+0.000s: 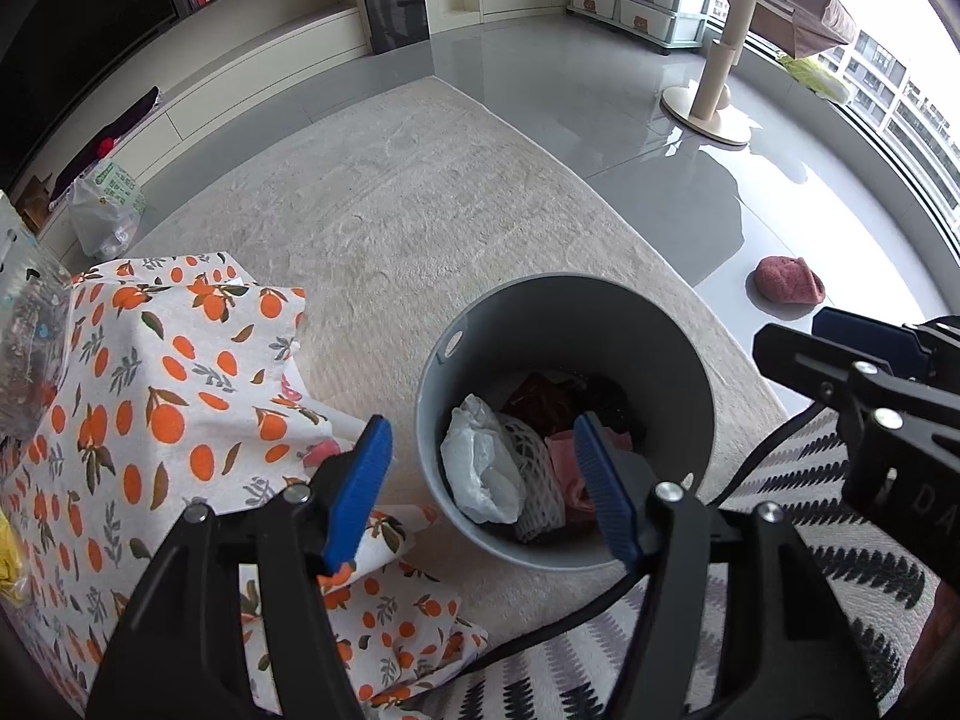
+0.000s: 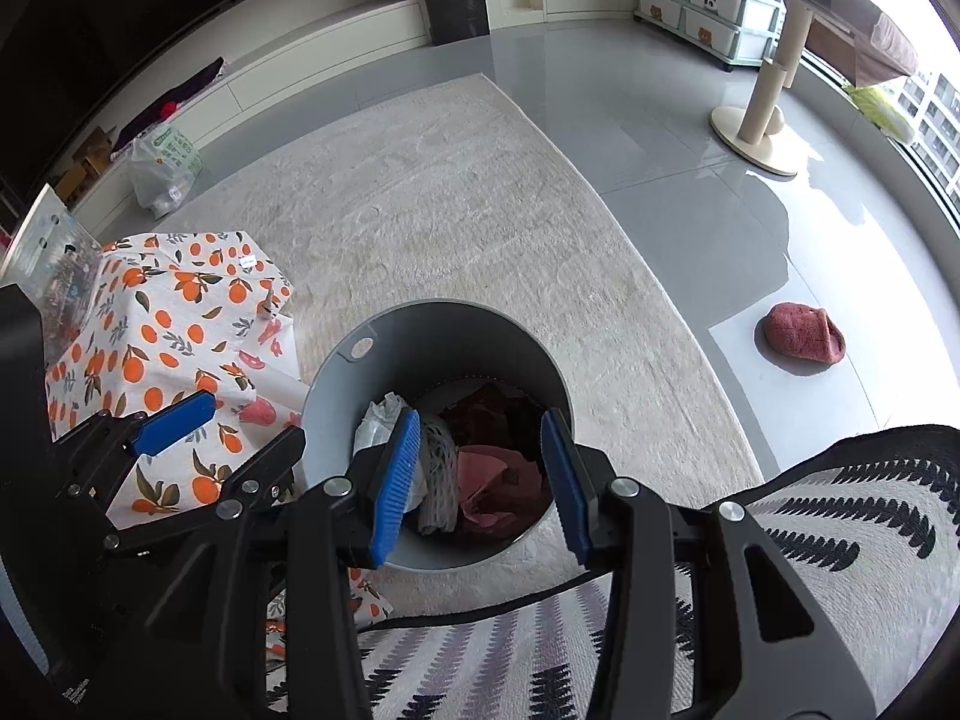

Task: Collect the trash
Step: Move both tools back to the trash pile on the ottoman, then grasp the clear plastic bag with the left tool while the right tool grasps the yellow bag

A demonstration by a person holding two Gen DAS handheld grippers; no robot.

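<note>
A grey round bin [image 1: 540, 318] stands on the beige rug, holding a white plastic bag [image 1: 480, 462], a white foam net [image 1: 534, 486], pink paper [image 1: 561, 450] and dark red scraps. My left gripper [image 1: 482, 419] hovers over the bin's near left side, open, with nothing between its blue pads. My right gripper [image 2: 482, 414] hangs over the same bin [image 2: 456, 330], also open and empty; the foam net [image 2: 438, 468] shows through the gap. Each gripper appears in the other's view: the right gripper [image 1: 798, 336] at the right edge, the left gripper [image 2: 249, 420] at the left.
A low table under an orange-print cloth [image 1: 150, 390] stands left of the bin, with a clear bag [image 1: 30, 330] on it. A black-and-white patterned fabric [image 1: 810, 540] and a black cable lie at the near right. A red slipper [image 1: 786, 279], a post base [image 1: 708, 114] and a plastic bag [image 1: 105, 210] sit farther off.
</note>
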